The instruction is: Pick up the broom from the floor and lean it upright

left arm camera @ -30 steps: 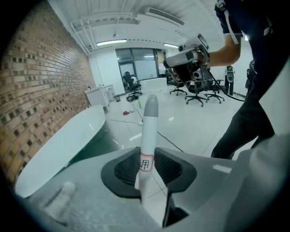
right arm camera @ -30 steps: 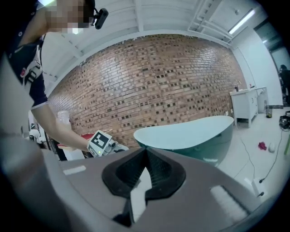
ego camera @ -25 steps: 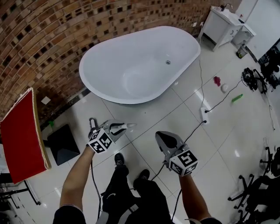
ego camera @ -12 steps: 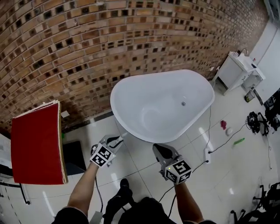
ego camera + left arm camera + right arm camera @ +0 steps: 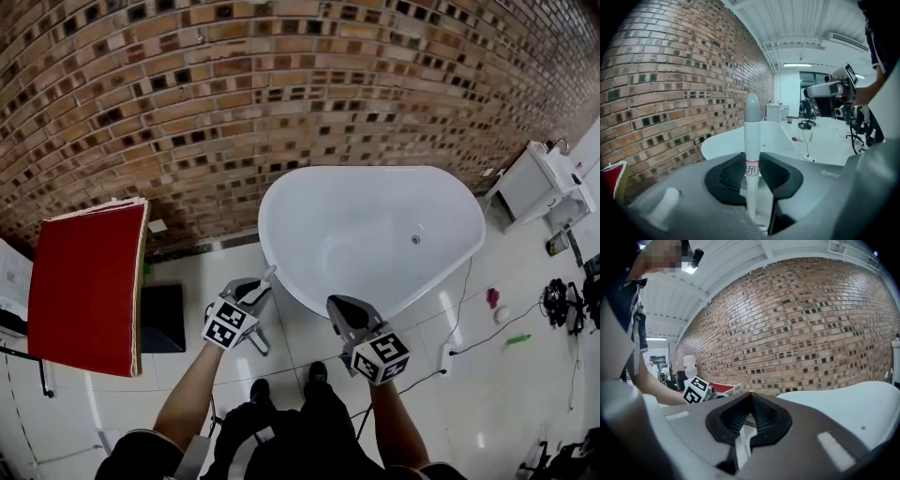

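Observation:
My left gripper (image 5: 255, 291) is shut on the broom's handle (image 5: 269, 276), a white stick with a grey tip. In the left gripper view the handle (image 5: 751, 140) stands upright in the notch of the pads (image 5: 726, 176), and a small red-edged label sits on it. Its tip lies next to the bathtub's rim (image 5: 272, 253). The broom's head is hidden below my arm. My right gripper (image 5: 339, 307) hovers beside it over the tub's near edge. Its jaws are together with nothing held (image 5: 749, 420).
The white bathtub stands against a brick wall (image 5: 281, 94). A red board (image 5: 84, 281) leans at the left, with a black box (image 5: 161, 319) on the tiled floor beside it. At the right are a white cabinet (image 5: 544, 183), a power strip (image 5: 448, 361), cables and small items.
Both grippers rose and moved toward the tub and the brick wall. The left gripper rolled, so the handle's tip now points up at the tub's rim. The grip stayed the same.

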The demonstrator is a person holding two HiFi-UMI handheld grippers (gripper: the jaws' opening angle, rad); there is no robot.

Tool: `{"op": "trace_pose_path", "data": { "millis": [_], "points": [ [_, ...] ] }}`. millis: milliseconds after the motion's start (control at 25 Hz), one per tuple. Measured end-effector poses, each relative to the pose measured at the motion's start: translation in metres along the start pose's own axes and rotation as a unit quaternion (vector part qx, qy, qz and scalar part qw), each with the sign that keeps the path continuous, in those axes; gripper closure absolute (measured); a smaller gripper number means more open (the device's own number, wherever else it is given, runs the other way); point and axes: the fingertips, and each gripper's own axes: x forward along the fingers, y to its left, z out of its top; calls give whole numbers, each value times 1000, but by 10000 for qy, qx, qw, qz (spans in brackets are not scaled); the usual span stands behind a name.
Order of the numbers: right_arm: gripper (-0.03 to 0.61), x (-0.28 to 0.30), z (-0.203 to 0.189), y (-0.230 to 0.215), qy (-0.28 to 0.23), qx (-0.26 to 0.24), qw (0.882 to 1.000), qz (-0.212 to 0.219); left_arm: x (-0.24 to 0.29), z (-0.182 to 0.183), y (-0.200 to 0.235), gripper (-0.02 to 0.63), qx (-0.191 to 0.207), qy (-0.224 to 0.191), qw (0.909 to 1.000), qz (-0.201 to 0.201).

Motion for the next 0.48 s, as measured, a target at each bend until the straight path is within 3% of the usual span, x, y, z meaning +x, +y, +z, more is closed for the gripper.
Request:
{"op": "trace_pose_path", "data": {
  "millis": [200, 480],
  "points": [
    [573, 7, 4, -19, 165, 16, 9984, 537, 28, 12, -9, 520, -232, -19, 9992, 333],
    [574, 11, 18, -36, 148, -138, 9960, 876, 69, 24, -10, 517, -218, 13, 9988, 428]
  ]
}}
